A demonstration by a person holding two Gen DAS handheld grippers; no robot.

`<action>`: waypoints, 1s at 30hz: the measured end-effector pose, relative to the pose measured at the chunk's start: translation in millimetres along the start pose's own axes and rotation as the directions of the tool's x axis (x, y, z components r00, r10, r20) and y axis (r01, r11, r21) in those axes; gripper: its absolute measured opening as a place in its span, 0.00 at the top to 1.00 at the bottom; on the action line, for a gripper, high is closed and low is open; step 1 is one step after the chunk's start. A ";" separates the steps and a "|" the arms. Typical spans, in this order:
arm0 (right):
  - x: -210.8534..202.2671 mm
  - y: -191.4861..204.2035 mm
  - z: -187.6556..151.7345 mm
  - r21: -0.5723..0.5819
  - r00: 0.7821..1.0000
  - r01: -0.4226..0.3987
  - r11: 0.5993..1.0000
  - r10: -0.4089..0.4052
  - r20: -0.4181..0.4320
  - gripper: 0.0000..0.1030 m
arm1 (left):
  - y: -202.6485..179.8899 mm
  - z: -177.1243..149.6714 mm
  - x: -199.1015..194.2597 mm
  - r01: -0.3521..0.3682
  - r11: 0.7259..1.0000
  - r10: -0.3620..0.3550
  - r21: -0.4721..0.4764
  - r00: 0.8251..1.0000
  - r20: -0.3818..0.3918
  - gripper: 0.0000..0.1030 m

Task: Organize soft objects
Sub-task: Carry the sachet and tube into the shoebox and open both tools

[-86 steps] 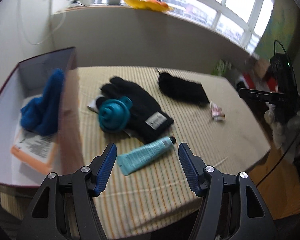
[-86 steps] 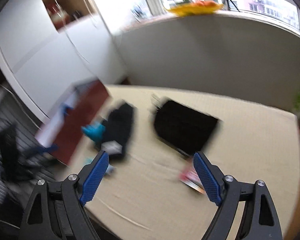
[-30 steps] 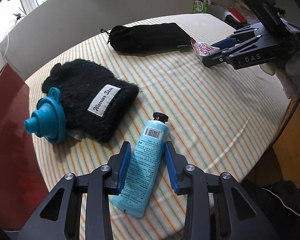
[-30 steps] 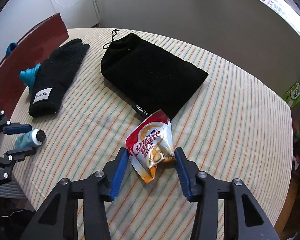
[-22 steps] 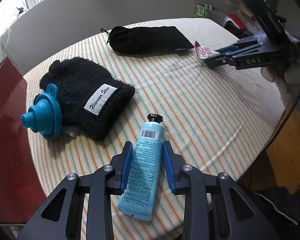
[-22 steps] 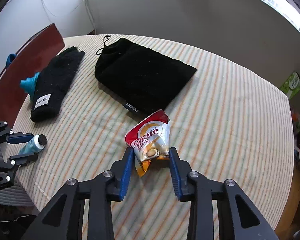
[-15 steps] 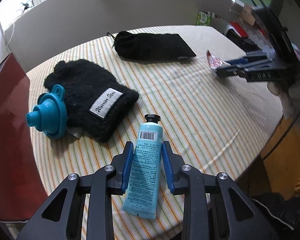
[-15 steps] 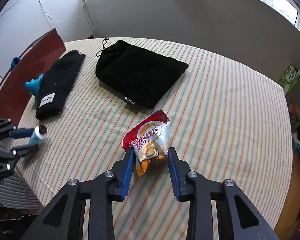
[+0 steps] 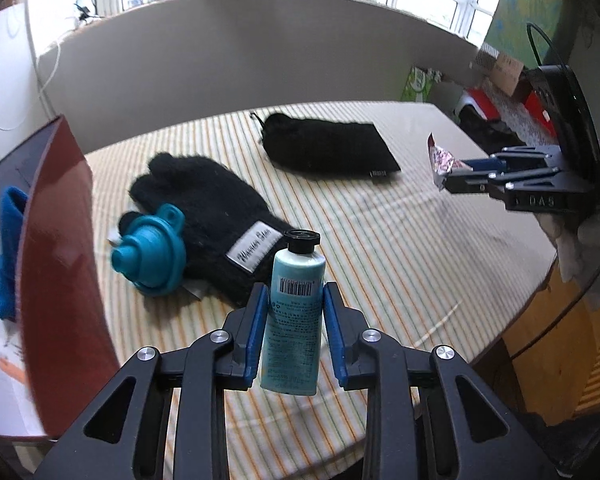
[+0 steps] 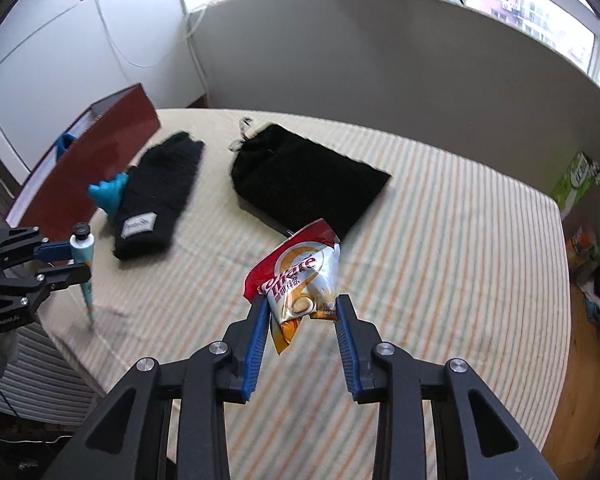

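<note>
Two items are gripped and clear of the striped table [image 9: 400, 248]: the left gripper [image 9: 292, 316] is clamped on the teal tube [image 9: 294, 320], the right gripper [image 10: 302, 320] on the snack packet [image 10: 300, 276]. Farther off, the black glove [image 9: 216, 216], teal funnel [image 9: 152, 256] and black pouch [image 9: 328, 148] await sorting; a blue cloth [image 9: 6, 252] already sits in the red box [image 9: 60, 264] at left. A second ago both items lay on the table.

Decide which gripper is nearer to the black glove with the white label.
Left. The left gripper, shut on the teal tube, is raised just beside the black glove's cuff. The right gripper, holding the snack packet, is across the table, past the black pouch.
</note>
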State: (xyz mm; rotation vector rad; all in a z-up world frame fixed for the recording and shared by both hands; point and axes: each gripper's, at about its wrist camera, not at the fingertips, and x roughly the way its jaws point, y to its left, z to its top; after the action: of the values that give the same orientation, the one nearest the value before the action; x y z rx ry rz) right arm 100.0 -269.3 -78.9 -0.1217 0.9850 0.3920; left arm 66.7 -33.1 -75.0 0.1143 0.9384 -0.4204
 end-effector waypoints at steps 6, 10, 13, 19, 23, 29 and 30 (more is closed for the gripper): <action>-6.8 30.1 12.9 -0.053 0.999 -0.030 0.998 0.031 0.027 0.71 | 11.6 9.1 -21.2 -0.007 0.999 0.009 -0.033 0.998 0.059 0.74; -18.6 54.9 28.6 -0.097 0.996 -0.064 0.993 0.070 0.060 0.71 | 25.5 19.5 -54.0 -0.012 0.998 0.021 -0.066 0.990 0.140 0.74; -27.7 75.3 43.9 -0.134 0.991 -0.091 0.987 0.103 0.089 0.71 | 40.4 23.5 -81.5 -0.036 0.995 0.054 -0.092 0.978 0.201 0.74; -35.1 119.7 81.8 -0.211 0.977 -0.141 0.967 0.171 0.128 0.71 | 81.0 17.1 -126.1 -0.131 0.978 0.172 -0.162 0.948 0.269 0.74; -32.8 154.9 116.0 -0.264 0.963 -0.192 0.945 0.233 0.134 0.71 | 110.5 6.7 -139.6 -0.188 0.958 0.243 -0.218 0.934 0.261 0.74; -13.3 217.9 167.6 -0.345 0.945 -0.263 0.901 0.312 0.096 0.71 | 142.9 -9.1 -141.0 -0.262 0.926 0.321 -0.271 0.925 0.205 0.74; -7.4 228.5 174.8 -0.357 0.944 -0.272 0.894 0.321 0.083 0.71 | 147.6 -10.9 -140.6 -0.270 0.922 0.329 -0.277 0.924 0.195 0.74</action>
State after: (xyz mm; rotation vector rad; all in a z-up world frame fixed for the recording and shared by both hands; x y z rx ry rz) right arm 147.9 -12.1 41.1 -0.2552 0.7893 0.8444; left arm 44.6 146.9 18.7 -0.0189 0.7125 -0.0261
